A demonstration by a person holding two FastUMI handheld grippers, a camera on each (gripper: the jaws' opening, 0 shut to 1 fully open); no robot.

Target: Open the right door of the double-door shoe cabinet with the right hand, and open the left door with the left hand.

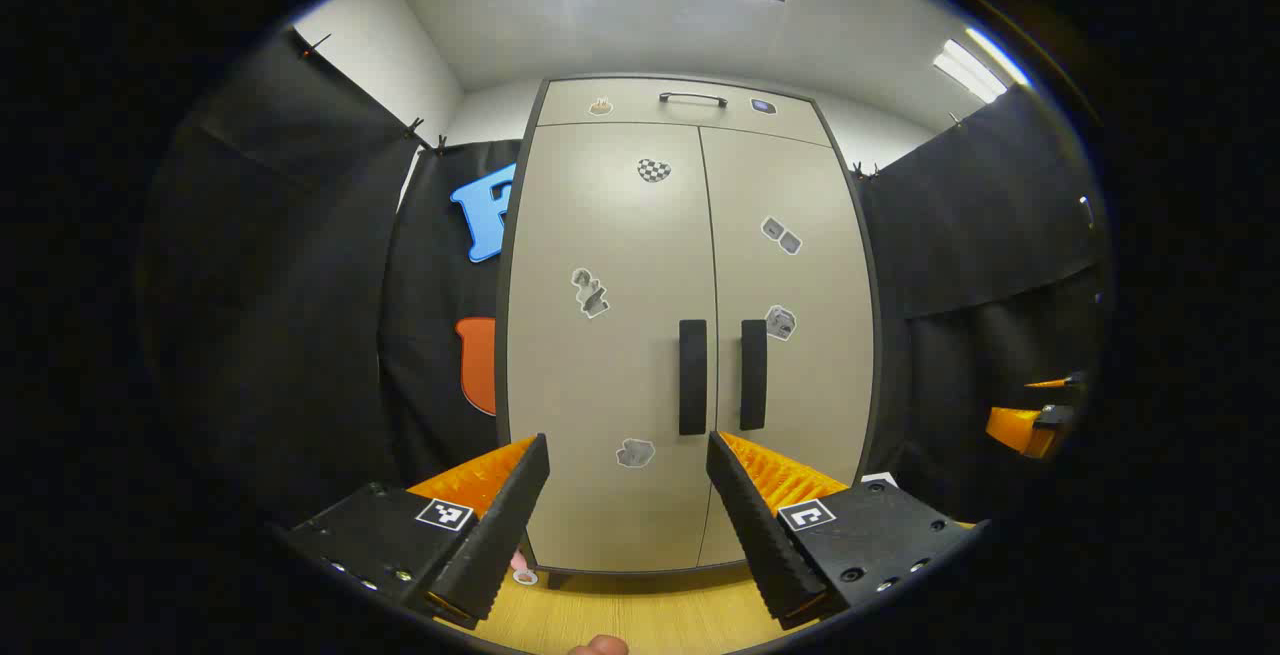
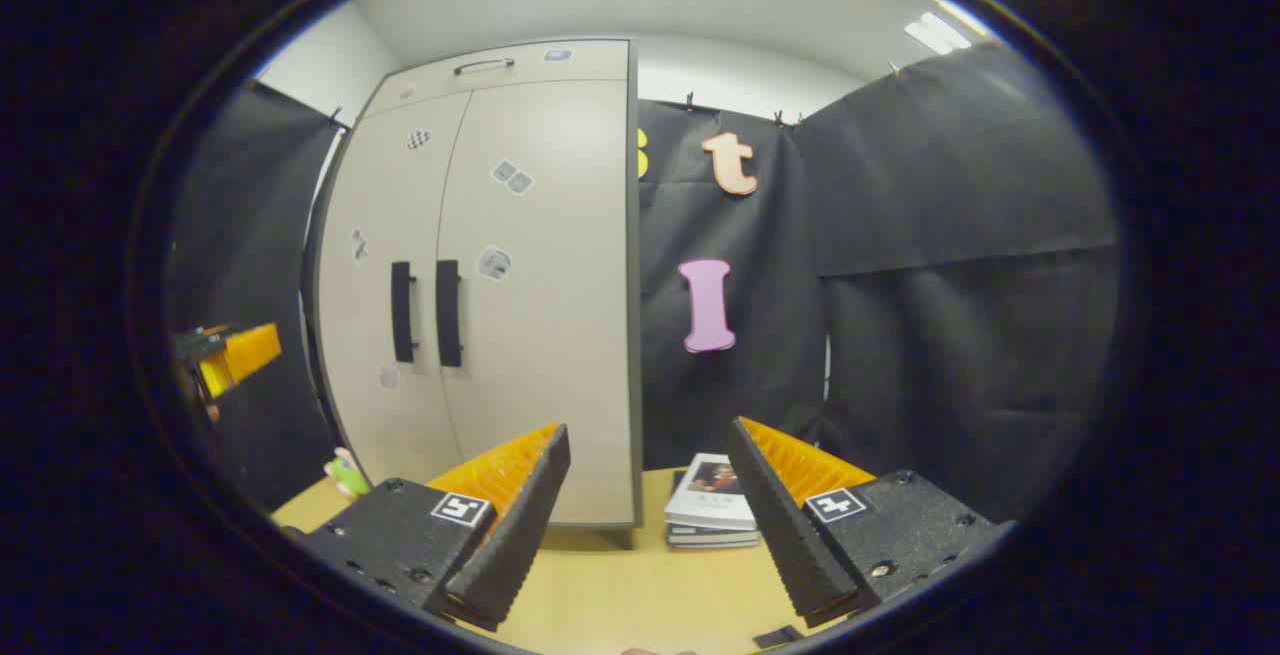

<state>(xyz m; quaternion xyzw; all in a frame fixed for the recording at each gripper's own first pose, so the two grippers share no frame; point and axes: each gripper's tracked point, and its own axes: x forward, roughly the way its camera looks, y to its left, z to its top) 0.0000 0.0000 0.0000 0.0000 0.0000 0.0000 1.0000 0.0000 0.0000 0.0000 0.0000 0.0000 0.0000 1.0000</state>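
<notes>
A beige double-door shoe cabinet point(image 1: 690, 335) stands straight ahead in the left gripper view, both doors closed. Two black vertical handles sit side by side at the middle seam: the left door's handle point(image 1: 692, 377) and the right door's handle point(image 1: 753, 374). My left gripper point(image 1: 628, 470) is open, short of the doors and a little below the handles. In the right gripper view the cabinet point(image 2: 500, 285) lies to the left, with its handles point(image 2: 448, 312) visible. My right gripper point(image 2: 648, 460) is open and points past the cabinet's right edge. Each gripper shows at the other view's side point(image 1: 1030, 425) point(image 2: 235, 355).
A drawer with a black handle point(image 1: 692, 97) tops the cabinet. A stack of books point(image 2: 712, 507) lies on the wooden surface point(image 2: 620, 585) right of the cabinet. A small pink and green object point(image 2: 345, 473) sits by its left foot. Black cloth walls close in on both sides.
</notes>
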